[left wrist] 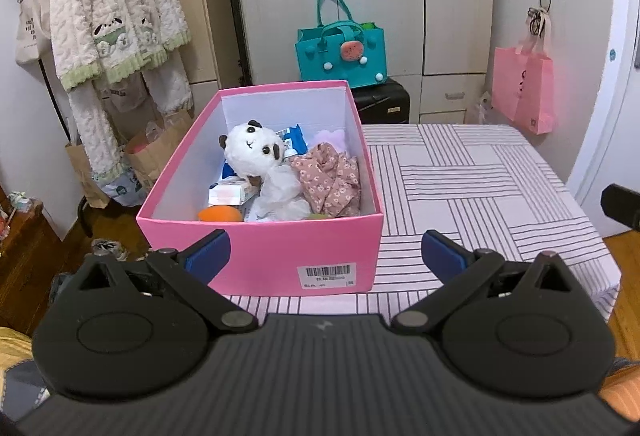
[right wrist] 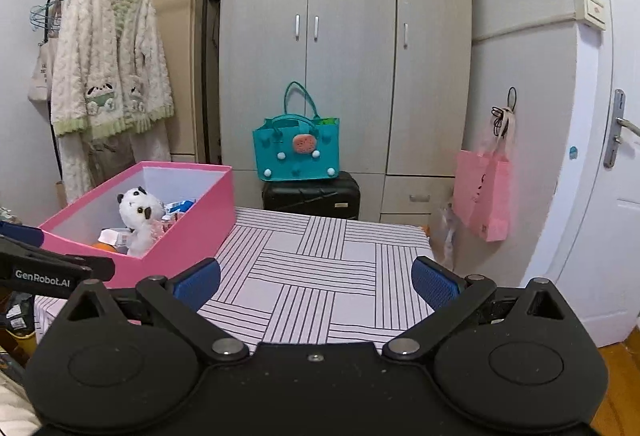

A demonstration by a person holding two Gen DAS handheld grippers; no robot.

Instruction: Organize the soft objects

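Nearest to us, our left claw (left wrist: 326,254) is spread wide and empty, just short of the pink box (left wrist: 280,252) on the striped table (left wrist: 480,187). Inside the box we see a white panda plush (left wrist: 250,149), a floral cloth (left wrist: 332,179), a crumpled white plastic bag (left wrist: 280,195) and an orange soft toy (left wrist: 220,213). Our right claw (right wrist: 316,282) also gapes wide, holding nothing, above bare tablecloth to the right of the box.
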